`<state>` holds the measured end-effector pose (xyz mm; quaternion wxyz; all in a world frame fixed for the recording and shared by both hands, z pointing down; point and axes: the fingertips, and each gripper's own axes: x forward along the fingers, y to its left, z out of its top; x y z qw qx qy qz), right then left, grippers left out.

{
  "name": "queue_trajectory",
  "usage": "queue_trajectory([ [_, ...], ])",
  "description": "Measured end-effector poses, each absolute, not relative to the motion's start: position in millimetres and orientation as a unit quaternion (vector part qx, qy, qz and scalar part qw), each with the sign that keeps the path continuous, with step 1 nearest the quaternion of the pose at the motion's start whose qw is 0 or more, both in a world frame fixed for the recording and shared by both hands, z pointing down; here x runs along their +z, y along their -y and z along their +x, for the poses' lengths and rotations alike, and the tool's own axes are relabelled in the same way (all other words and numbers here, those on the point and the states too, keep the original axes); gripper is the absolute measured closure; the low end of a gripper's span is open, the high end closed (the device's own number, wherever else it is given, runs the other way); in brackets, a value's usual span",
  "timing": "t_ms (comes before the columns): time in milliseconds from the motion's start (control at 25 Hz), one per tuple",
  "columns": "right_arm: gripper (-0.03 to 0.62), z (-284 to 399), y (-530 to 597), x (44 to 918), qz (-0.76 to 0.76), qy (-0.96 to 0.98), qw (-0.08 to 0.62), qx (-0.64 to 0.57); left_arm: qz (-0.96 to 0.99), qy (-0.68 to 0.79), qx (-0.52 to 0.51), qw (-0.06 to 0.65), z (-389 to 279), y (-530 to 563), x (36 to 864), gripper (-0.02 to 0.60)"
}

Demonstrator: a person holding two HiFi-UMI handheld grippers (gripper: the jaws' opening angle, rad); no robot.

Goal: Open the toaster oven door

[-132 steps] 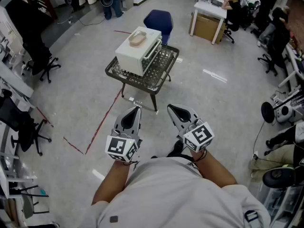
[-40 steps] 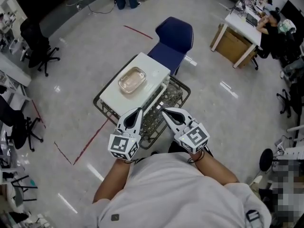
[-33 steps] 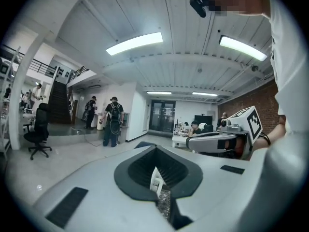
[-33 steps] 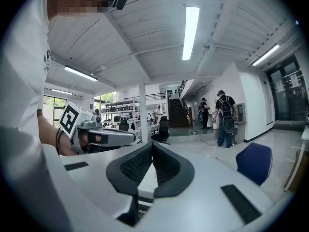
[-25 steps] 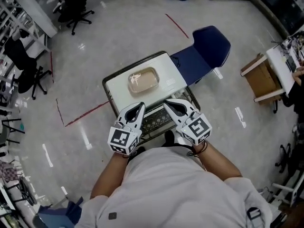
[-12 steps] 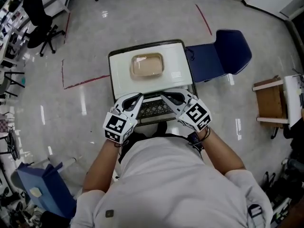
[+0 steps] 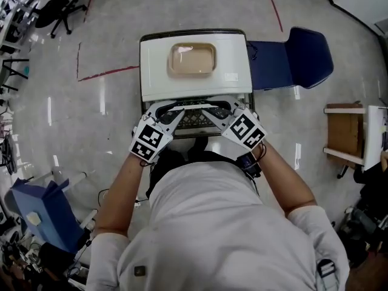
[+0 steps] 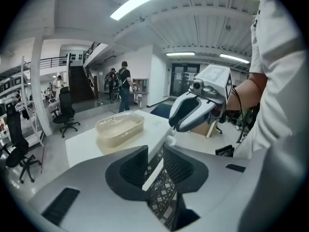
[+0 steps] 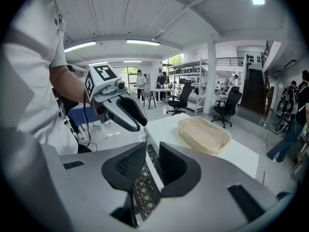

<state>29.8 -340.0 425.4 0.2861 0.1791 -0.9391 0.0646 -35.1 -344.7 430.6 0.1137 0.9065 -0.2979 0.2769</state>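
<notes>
The small label on top of the white toaster oven is too small to read, and the cubes carry only black-and-white square markers. The oven stands on a wire-mesh surface with a clear plastic tub on its roof, over glossy grey floor with red tape lines, beside a blue chair. The left tool and right tool have just been spreading, each straddling the white door handle without pinching it.

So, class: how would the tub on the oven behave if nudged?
The tub looks like thin translucent plastic, so probably light. Low and wide, it seems unlikely to tip; on the smooth oven top it may slide.
</notes>
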Motion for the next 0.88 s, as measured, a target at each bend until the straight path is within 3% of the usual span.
queue_trajectory([
  [360, 0.471, 23, 336, 489, 0.117, 0.912, 0.392, 0.012, 0.892, 0.255, 0.354, 0.121, -41, 337, 485, 0.426],
  [880, 0.467, 21, 340, 556, 0.068, 0.875, 0.478, -0.029, 0.845, 0.202, 0.491, 0.060, -50, 343, 555, 0.416],
])
